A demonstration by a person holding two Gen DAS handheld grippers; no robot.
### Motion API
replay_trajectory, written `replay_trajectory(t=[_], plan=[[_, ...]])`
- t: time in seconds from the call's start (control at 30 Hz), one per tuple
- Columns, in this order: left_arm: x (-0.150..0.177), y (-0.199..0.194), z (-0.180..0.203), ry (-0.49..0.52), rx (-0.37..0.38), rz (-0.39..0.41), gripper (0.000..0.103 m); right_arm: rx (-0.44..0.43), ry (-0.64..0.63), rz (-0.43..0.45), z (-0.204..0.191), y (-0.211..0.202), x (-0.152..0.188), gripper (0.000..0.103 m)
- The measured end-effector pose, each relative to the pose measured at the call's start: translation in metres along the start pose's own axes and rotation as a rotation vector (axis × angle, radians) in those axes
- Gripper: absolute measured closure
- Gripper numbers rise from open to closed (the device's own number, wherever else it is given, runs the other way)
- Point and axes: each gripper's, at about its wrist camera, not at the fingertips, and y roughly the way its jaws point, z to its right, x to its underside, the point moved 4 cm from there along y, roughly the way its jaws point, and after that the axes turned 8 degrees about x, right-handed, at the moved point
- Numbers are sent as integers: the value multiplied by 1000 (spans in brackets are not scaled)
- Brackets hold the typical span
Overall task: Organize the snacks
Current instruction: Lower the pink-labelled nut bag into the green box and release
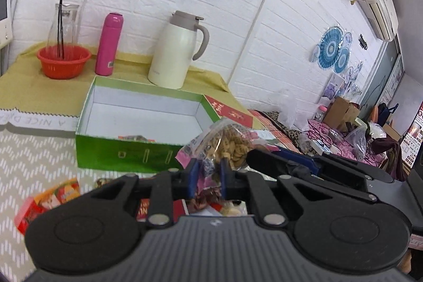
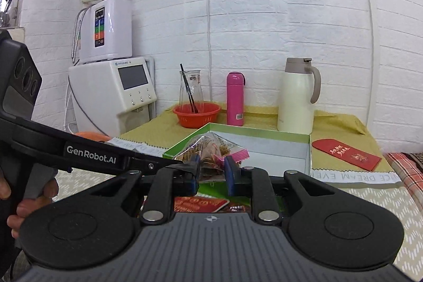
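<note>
left gripper (image 1: 207, 176) and right gripper (image 2: 211, 171) are both clamping the snack bag (image 1: 230, 142) | risk: thin plastic slipping or tearing before reaching the green box (image 1: 127, 149)

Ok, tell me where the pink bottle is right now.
The pink bottle stands upright at the back of the yellow cloth, between the red basket on its left and the white thermos jug on its right, behind the green box.

box (image 1: 124, 152) green, white inside | flask (image 1: 109, 44) pink | bowl (image 1: 63, 61) orange-red | jug (image 1: 175, 50) cream | cloth (image 1: 31, 86) yellow
</note>
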Motion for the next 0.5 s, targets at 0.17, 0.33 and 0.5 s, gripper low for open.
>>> replay_trajectory(t=[0.17,0.33,0.5], plan=[[-28,38,-24,-32,-12,-12,97,7,56,-14,21,42,-10,66],[-41,78,-48,-54,-22,-48,98,17,88,-61,39,78,-1,70],[-40,115,-60,-64,-9,-97,99,-22,137,-76,50,101,10,79]])
